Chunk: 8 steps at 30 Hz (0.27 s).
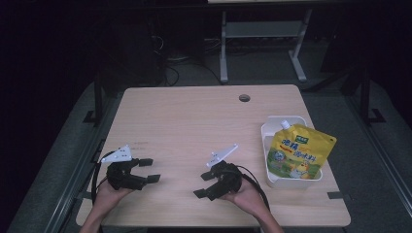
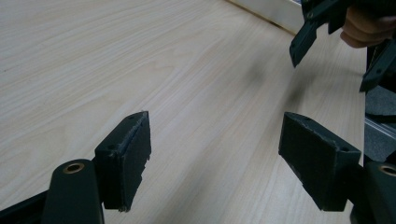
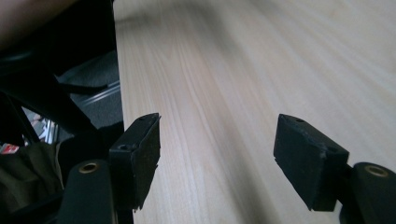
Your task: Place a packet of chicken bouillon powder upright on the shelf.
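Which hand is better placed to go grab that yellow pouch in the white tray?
Probably the right. The right hand-held gripper rests open beside the white tray holding the yellow pouch, while the left hand-held gripper, also open, sits across the table near its left edge.

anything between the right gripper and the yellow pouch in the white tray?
Only bare light wood tabletop, then the white plastic tray's near wall; the yellow spouted pouch lies inside. The high view shows it, right gripper open.
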### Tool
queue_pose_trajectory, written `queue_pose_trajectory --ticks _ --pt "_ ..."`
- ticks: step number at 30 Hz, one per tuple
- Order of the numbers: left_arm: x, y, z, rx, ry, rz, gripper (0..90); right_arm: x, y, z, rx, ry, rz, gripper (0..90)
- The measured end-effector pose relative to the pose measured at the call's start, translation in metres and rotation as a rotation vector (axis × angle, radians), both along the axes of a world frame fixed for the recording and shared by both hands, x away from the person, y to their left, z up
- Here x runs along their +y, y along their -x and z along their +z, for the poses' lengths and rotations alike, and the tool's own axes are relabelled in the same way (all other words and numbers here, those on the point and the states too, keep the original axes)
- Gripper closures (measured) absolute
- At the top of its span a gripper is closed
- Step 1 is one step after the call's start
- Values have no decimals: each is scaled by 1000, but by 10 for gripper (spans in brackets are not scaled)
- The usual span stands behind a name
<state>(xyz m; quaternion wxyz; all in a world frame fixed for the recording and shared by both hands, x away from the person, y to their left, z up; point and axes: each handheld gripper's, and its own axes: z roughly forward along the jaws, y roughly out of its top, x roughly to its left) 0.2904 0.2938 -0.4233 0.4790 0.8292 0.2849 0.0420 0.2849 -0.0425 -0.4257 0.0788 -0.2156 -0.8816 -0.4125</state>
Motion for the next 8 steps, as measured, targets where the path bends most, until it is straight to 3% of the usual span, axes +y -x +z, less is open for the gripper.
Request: queue_pose_trajectory --ticks 8 --pt "-3 1 0 -1 1 -12 249 0 10 -21 20 14 -10 318"
